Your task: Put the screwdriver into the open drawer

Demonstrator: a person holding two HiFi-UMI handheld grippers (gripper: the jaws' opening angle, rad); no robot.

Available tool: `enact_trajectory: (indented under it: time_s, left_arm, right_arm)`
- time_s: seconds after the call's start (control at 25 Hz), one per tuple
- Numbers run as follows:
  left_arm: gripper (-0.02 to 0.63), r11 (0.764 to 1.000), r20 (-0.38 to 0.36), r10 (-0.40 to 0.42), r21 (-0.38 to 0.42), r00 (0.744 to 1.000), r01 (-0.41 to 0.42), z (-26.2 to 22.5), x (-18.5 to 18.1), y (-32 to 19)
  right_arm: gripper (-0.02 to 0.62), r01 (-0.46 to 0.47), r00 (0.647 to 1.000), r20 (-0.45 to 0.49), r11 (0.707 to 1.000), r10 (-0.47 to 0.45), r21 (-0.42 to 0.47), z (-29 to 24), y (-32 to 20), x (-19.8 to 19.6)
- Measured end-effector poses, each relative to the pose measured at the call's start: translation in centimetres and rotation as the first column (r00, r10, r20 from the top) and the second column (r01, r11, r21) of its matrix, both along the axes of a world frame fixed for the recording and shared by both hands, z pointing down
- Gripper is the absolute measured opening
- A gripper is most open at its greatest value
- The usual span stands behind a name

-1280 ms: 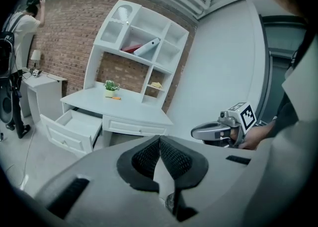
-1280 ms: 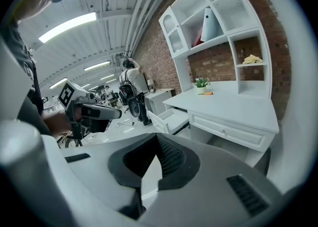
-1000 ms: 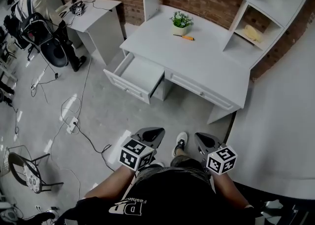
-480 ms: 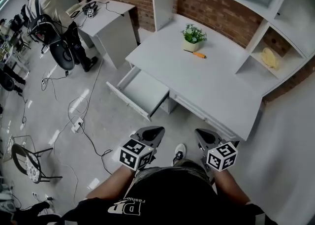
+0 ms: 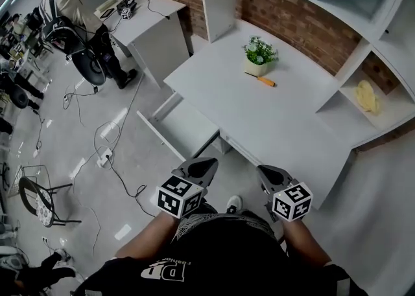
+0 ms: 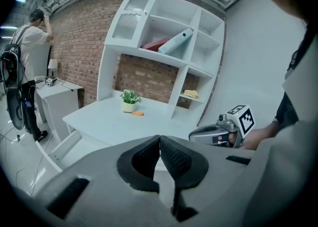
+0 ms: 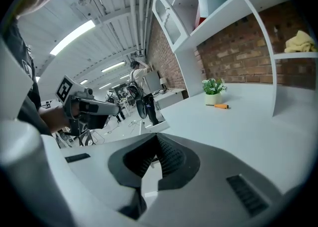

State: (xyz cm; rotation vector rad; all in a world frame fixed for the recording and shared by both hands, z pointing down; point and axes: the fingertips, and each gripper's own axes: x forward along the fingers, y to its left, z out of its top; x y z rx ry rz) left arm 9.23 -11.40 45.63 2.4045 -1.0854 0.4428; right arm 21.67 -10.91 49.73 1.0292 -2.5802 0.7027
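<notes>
The left hand-held gripper [image 5: 203, 166] and the right hand-held gripper [image 5: 268, 173] are side by side at the person's waist. Each has its jaws pressed together with nothing between them. The screwdriver [image 5: 261, 80], orange-handled, lies well ahead of both, far across the white surface [image 5: 292, 120], just beside a small potted plant [image 5: 258, 56] and apart from either gripper. The open drawer [image 5: 157, 136] sits just ahead of the left hand-held gripper, under the surface's near edge.

Head view overhead, gripper views low, all facing the desk [image 5: 279, 113]
</notes>
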Motion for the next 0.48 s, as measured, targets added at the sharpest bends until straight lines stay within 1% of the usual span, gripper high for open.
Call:
enact_trajectory:
  time_s: [0.28, 0.48]
  left_arm:
    - [0.018, 0.999, 0.025, -0.038, -0.034, 0.999, 0.039, 1.1, 0.0, -1.1]
    - [0.018, 0.998, 0.027, -0.023, -0.050, 0.999, 0.024, 2.2, 0.0, -2.2]
  right_arm:
    - [0.005, 0.021, 1.000, 0.013, 1.000, -0.021, -0.020, 1.3, -2.4, 0.6]
    - [0.005, 0.013, 1.000, 0.007, 1.000, -0.013, -0.008, 1.5, -4.0, 0.6]
